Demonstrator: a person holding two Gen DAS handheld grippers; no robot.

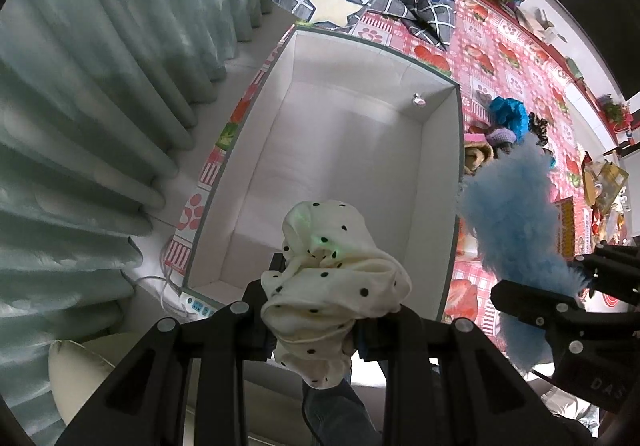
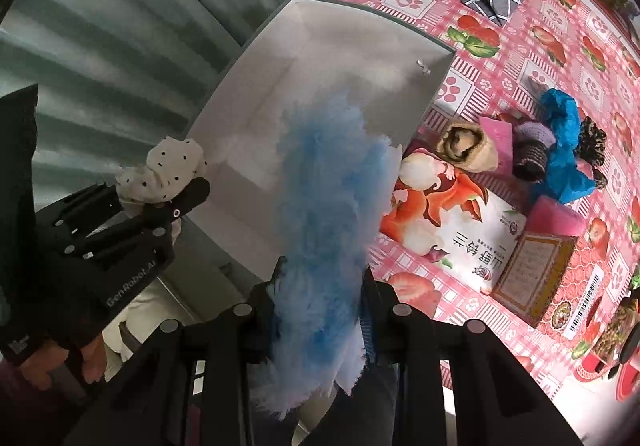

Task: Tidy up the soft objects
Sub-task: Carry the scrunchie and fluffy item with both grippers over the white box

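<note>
While both hover over one white box [image 1: 440,182], left gripper [image 1: 316,310] clamps one dotted cloth [image 1: 332,278], right gripper [image 2: 320,310] one blue fluffy item [image 2: 328,206].

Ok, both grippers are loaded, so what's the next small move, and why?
Probably ease the left gripper forward over the white box and open it. It is shut on the dotted cream cloth right at the box's near rim, while the right gripper holds the fluffy blue piece alongside.
</note>
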